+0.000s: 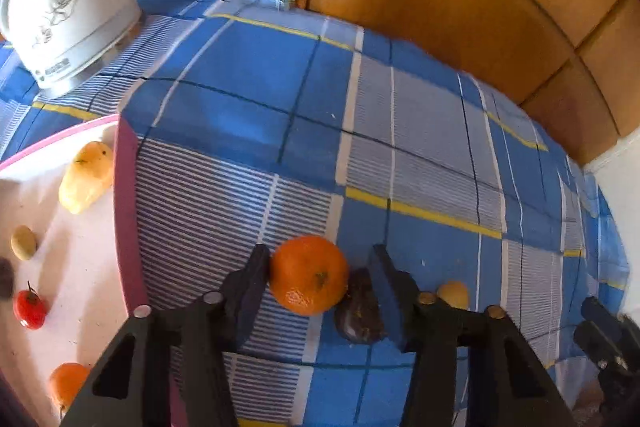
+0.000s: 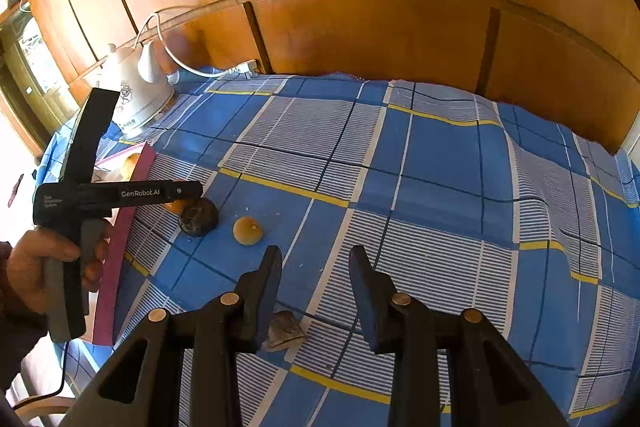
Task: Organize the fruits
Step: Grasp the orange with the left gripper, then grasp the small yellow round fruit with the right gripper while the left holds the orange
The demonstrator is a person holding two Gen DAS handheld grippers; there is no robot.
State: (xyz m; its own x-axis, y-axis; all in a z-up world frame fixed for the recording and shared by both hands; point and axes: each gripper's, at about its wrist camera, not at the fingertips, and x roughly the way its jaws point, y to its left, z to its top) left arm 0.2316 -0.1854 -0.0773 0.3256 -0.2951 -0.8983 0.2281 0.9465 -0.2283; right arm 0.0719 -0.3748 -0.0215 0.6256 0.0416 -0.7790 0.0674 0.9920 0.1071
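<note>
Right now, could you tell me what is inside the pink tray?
In the pink tray: a yellow mango, a small yellowish fruit, a red fruit, an orange. The rest lies out of view.

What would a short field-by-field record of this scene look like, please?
surface: blue checked cloth
tray: pink-walled tray at the cloth's left, holding a yellow mango, a red fruit and others
left claw: open, straddling the orange on the cloth
beside the orange: dark fruit, then small yellow fruit
right claw: open, nothing between its sides
also present: white kettle at the back
</note>
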